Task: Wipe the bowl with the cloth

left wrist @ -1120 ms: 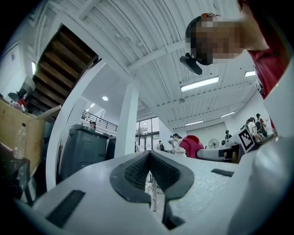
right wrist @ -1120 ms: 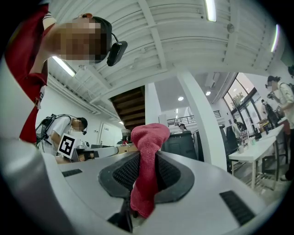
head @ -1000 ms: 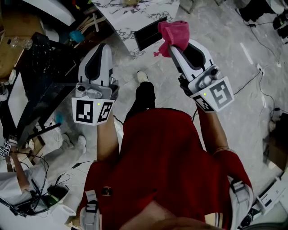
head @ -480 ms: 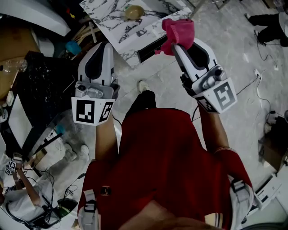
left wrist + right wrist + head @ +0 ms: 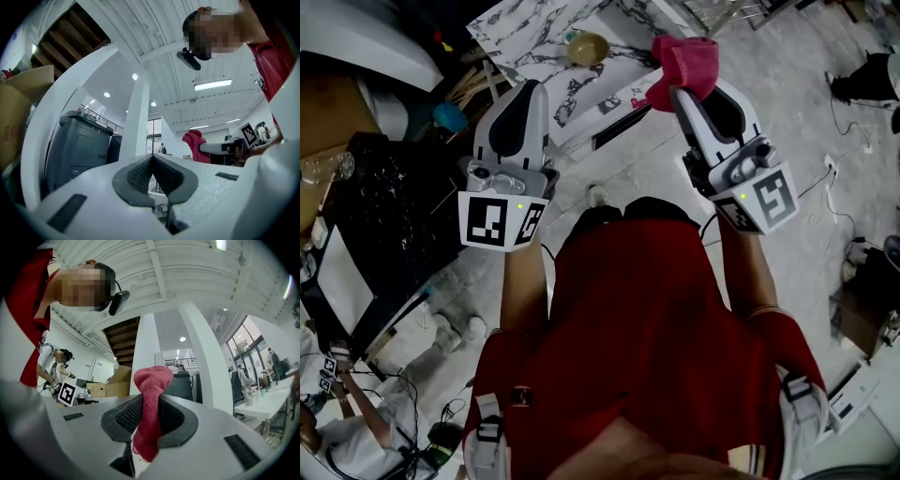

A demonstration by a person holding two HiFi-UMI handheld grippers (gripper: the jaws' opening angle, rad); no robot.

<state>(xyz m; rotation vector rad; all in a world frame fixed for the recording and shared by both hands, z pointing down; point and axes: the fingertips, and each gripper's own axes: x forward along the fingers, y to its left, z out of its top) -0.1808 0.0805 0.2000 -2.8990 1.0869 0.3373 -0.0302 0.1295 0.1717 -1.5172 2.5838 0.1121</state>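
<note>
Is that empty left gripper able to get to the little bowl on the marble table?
Probably yes. The bowl sits in the open on the marble table, ahead of the left gripper, with nothing between them. Its jaws are shut and would need opening first.

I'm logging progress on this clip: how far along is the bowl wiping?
Done: the cloth is picked up, clamped in the right gripper. In hand: both grippers are held in the air short of the table, and the left gripper is shut and empty. Left: the bowl sits on the table with neither gripper touching it, so reaching it and all the wiping remain.
</note>
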